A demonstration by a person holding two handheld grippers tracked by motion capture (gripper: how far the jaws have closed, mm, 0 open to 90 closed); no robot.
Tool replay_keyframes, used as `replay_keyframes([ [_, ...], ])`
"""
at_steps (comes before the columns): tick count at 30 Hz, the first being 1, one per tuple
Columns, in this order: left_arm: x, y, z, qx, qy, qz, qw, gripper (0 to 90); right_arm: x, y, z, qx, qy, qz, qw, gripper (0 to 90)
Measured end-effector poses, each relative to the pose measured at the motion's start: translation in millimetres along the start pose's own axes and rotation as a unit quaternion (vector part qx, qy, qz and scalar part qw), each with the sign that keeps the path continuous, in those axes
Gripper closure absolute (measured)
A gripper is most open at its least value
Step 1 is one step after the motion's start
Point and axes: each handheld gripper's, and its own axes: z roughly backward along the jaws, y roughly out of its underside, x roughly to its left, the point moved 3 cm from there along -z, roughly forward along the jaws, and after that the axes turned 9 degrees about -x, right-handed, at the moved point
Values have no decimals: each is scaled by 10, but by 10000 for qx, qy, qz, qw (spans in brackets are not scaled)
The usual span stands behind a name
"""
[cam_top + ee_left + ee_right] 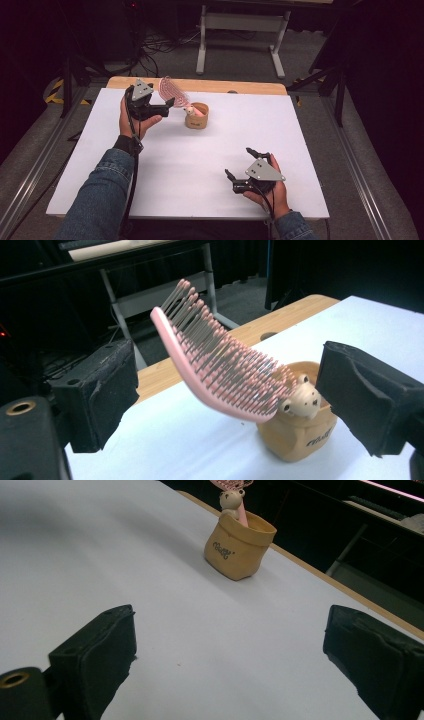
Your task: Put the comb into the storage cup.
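Your left gripper (225,405) holds its jaws wide apart, touching nothing. Between them you see the pink hairbrush (215,370) standing tilted in the tan holder (295,440) on the white table (165,450).

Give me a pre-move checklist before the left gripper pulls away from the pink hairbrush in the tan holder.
1. Left gripper jaws open, pads off the pink hairbrush: ok.
2. Brush handle seated in the tan holder: ok; the brush leans steeply out over the rim.
3. Brush will stay put unsupported: cannot tell.
4. Holder upright on the white board: ok.
5. Right gripper open, holding nothing, well away from the holder: ok.
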Motion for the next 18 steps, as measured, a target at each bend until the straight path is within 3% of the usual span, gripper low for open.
replay_keyframes([
  [11, -35, 118, 114, -34, 208, -191, 9996, 89, 2, 21, 2, 38, 1, 32, 10000, 70],
  [18, -19, 184, 210, -84, 189, -238, 9995, 98, 12, 25, -2, 60, 3, 55, 10000, 71],
])
